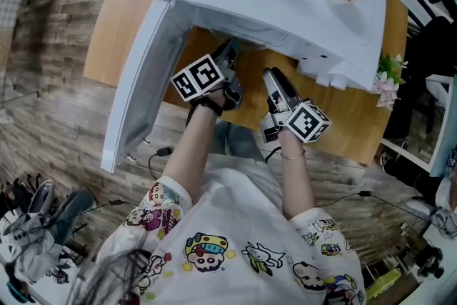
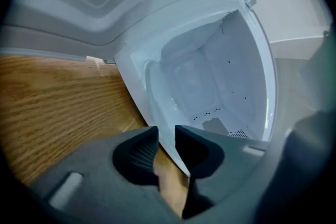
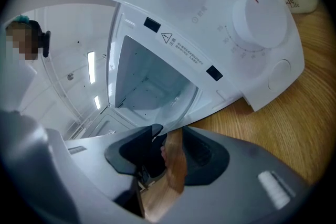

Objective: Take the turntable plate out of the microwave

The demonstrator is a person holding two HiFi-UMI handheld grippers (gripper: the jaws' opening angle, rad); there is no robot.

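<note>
While the microwave [image 1: 285, 3] stands on the wooden table [image 1: 121, 18] with its door [image 1: 139, 96] swung wide, a hasty pull could knock the load against the cavity frame or that door. The glass turntable plate [image 2: 157, 102] is at the cavity mouth, its near edge already out over the table. The left gripper [image 2: 166, 131] and right gripper [image 3: 170, 136] each appear clamped on only its thin, slick rim, so uneven lifting or a twist could let it slip and shatter.
</note>
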